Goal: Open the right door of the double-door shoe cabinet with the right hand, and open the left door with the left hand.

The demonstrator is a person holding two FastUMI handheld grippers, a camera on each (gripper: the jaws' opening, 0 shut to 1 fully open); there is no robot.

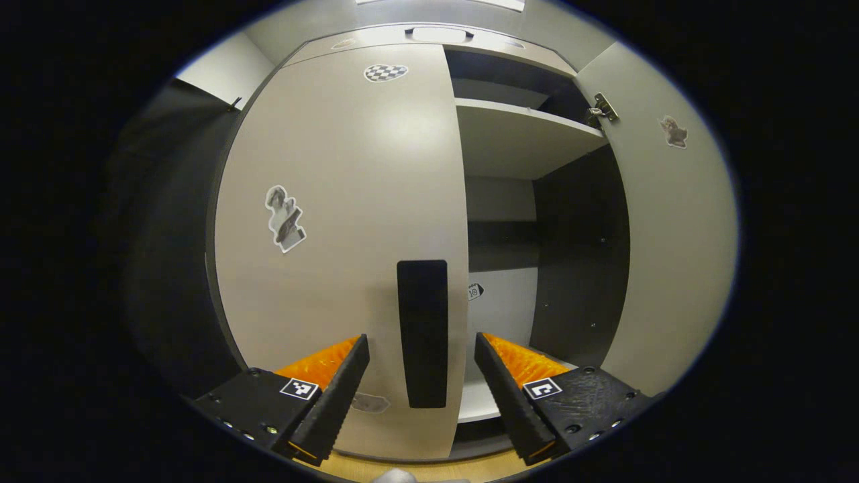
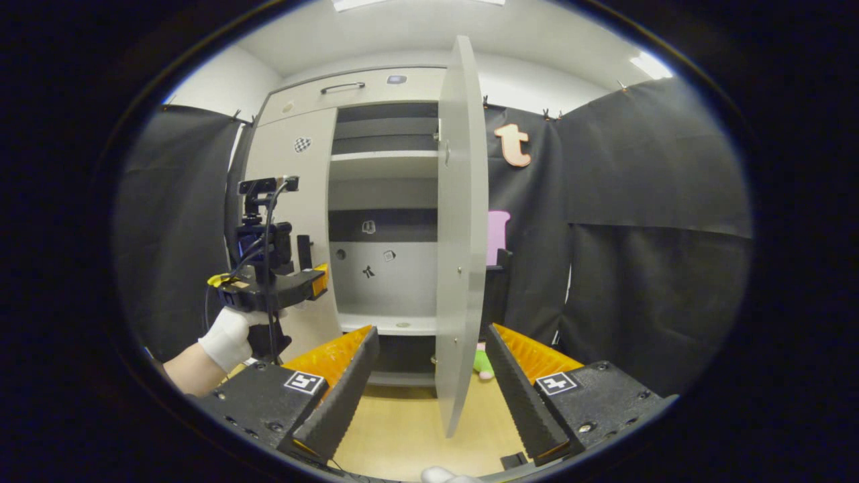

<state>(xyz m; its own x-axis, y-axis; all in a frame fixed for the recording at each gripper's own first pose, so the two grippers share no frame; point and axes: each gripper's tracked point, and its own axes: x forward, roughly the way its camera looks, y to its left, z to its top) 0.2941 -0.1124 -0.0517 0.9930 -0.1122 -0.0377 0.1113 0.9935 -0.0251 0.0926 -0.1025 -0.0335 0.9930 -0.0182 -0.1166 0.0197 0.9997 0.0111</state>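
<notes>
The pale left cabinet door (image 1: 335,221) is closed, and its black upright handle (image 1: 421,332) lies between the fingers of my open left gripper (image 1: 421,337). In the right gripper view a gloved hand (image 2: 231,335) holds the left gripper (image 2: 321,278) right at the left door (image 2: 295,174). The right door (image 1: 671,255) is swung wide open. It shows edge-on as the right door (image 2: 460,235), just ahead of my open right gripper (image 2: 429,335), whose fingers hold nothing.
Behind the open door, the cabinet has a pale shelf (image 1: 523,134) and a dark back wall. A drawer with a handle (image 2: 342,86) sits on top. A green object (image 2: 482,362) lies on the wooden floor (image 2: 402,429). Black cloth walls stand on both sides.
</notes>
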